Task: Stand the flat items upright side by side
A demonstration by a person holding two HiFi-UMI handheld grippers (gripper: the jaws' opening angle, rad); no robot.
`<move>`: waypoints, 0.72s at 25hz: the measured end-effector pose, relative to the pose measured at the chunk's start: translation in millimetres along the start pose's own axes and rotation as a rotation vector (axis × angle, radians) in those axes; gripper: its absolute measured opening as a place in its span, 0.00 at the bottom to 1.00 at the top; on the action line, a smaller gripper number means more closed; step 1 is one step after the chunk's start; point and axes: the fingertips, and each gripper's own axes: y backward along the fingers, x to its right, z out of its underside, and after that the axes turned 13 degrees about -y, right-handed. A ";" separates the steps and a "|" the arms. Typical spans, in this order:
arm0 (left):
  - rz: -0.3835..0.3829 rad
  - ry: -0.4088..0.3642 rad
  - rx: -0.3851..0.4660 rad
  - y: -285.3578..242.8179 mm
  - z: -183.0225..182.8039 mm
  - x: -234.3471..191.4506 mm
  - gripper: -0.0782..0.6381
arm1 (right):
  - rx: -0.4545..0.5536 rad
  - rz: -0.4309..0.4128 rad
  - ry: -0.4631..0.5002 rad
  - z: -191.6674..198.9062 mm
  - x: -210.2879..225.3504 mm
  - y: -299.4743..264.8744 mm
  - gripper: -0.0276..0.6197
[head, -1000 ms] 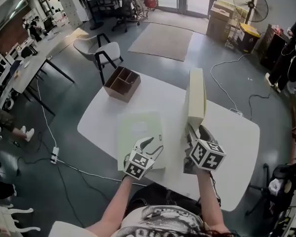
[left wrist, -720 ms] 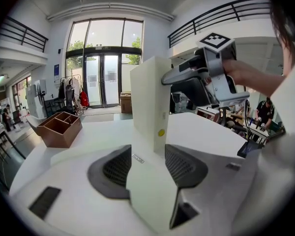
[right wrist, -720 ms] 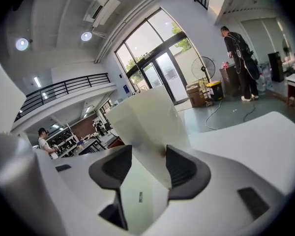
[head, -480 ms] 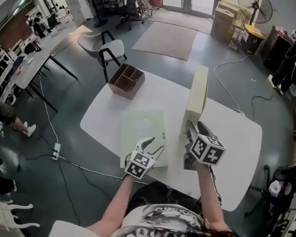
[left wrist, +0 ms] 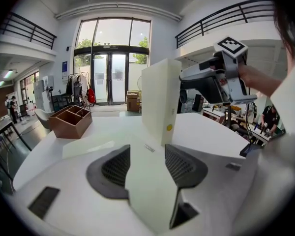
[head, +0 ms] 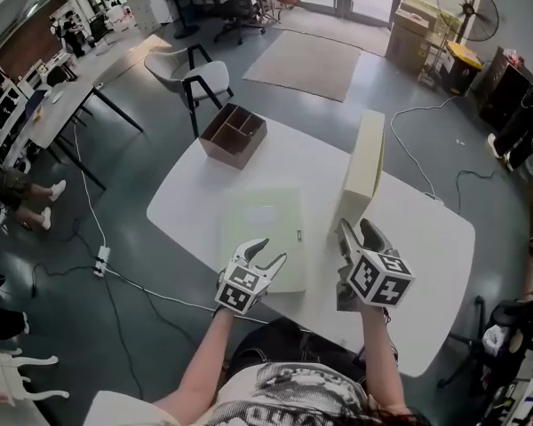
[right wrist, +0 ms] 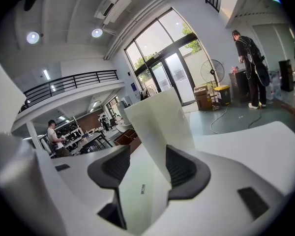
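1. Worktop (head: 426, 238): plain white, smooth, just a soft sheen.
2. Flat folder (head: 262, 229) and upright folder (head: 366, 162): pale cream-green, smooth, matt. Card or plastic, honestly can't tell.
3. Compartment box (head: 234, 134): brown, looks like wood, matt.
4. Pads (left wrist: 113, 167) on the left tongs (left wrist: 147, 154) and right tongs (right wrist: 146, 154): dark grey, matt, fine grid texture.

white table (head: 426, 238) bears a flat folder (head: 262, 231), upright folder (head: 366, 162), wooden box (head: 234, 135).
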 end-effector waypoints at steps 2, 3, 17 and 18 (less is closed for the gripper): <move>-0.016 0.024 -0.006 5.1 9.2 -10.3 0.42 | -0.024 -0.022 0.004 12.1 -5.4 4.5 0.40; -0.024 0.035 -0.009 7.8 13.7 -16.3 0.42 | -0.038 -0.034 0.005 19.2 -8.3 6.2 0.40; 0.023 0.258 -0.082 14.7 82.5 -116.2 0.54 | -0.400 -0.152 -0.021 176.6 -16.8 -26.1 0.46; 0.026 0.271 -0.091 12.9 86.6 -124.6 0.55 | -0.417 -0.150 -0.013 184.6 -14.7 -29.0 0.49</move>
